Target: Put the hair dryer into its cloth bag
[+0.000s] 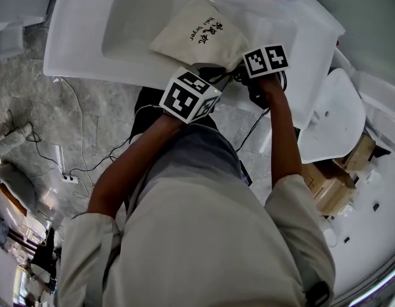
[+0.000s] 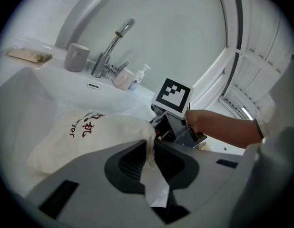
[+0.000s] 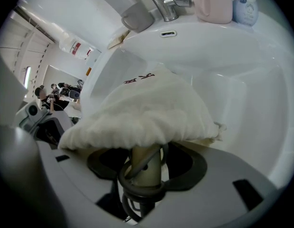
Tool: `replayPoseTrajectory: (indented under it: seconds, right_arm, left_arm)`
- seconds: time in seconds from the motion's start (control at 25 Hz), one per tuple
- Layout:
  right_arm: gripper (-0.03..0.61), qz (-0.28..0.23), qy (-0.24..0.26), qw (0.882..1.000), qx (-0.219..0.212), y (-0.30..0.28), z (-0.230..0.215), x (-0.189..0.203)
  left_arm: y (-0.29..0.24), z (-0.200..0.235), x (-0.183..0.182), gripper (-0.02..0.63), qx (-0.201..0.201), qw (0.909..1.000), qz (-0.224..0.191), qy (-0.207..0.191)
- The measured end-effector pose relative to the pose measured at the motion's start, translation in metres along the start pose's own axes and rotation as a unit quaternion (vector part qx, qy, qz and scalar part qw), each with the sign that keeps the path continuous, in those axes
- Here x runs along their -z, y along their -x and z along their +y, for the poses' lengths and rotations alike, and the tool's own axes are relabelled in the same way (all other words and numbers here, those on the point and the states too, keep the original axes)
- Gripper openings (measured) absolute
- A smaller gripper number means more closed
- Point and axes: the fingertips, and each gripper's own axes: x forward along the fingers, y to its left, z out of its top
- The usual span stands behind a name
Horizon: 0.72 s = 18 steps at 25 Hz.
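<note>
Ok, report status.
Left gripper shut on cloth bag edge. Right gripper shut on hair dryer handle, poking from bag mouth. Cord looped round handle.

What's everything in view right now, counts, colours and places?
cloth bag: one, cream with dark red print, lying in the basin
hair dryer: one, cream handle poking out of the bag's mouth
cord: one, dark, looped round the handle
sink: one, white
faucet: one, chrome, behind the basin
cup: one, grey, left of the faucet
pink bottle: one, right of the faucet
pump bottle: one, white, beside the pink one
packet: one, tan, far left on the sink
cardboard boxes: brown, floor at right
left claw: shut on the bag's edge
right claw: shut on the dryer's handle
</note>
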Motion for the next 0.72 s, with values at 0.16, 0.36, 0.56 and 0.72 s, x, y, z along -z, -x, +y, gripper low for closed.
replayPoseTrajectory:
  seconds: [0.16,0.36,0.56,0.72]
  right_arm:
    - [0.239,-0.015,-0.019,1.0,-0.01,-0.003,0.001,-0.005]
    - [0.239,-0.048,-0.018,0.999,-0.002,-0.009,0.002,-0.014]
    - [0.239,-0.081,-0.004,0.997,0.018,-0.007,0.002,-0.026]
    - [0.239,-0.089,0.01,0.996,0.013,-0.009,0.005,-0.027]
  left_arm:
    - [0.003,0.003,0.002,0.057,0.0,0.9999,-0.004,0.012]
    - [0.005,0.005,-0.003,0.057,-0.001,0.9996,-0.017,0.023]
    - [0.009,0.007,-0.009,0.055,-0.006,0.9992,-0.029,0.028]
    - [0.013,0.006,-0.012,0.054,0.002,0.9982,-0.037,0.047]
